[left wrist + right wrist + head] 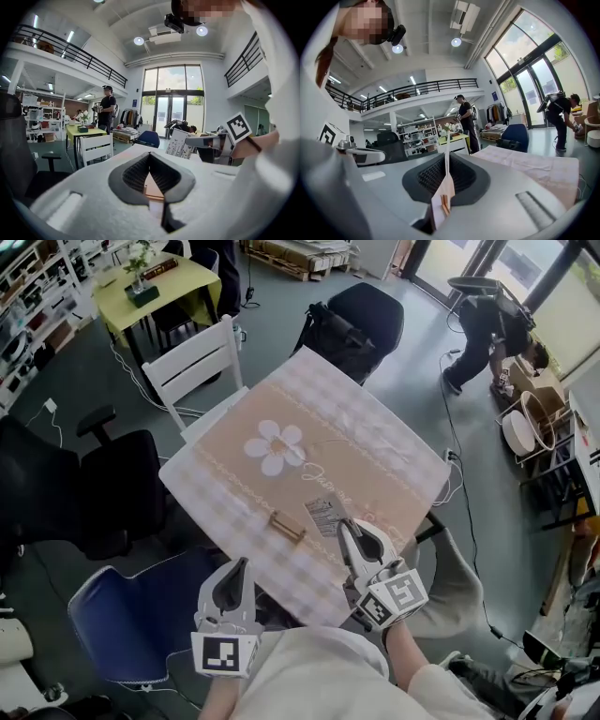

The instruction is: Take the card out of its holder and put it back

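Note:
A small wooden card holder [287, 526] lies on the checked tablecloth [375, 456] near the table's front edge. Just right of it a printed white card [324, 515] hangs clear above the cloth, with my right gripper [349, 527] shut on its lower edge. The right gripper view shows the card [448, 140] edge-on between the jaws of that gripper [447, 157]. My left gripper [239, 566] hovers at the near left edge of the table, jaws together and empty. In the left gripper view the left gripper [150, 155] points across the table, and the card [179, 143] shows at the right.
A white chair [192, 362] stands at the table's far left side and a black chair [361, 320] behind it. A blue seat [141, 615] is close on my left. A person [487, 324] bends over at the far right near the windows.

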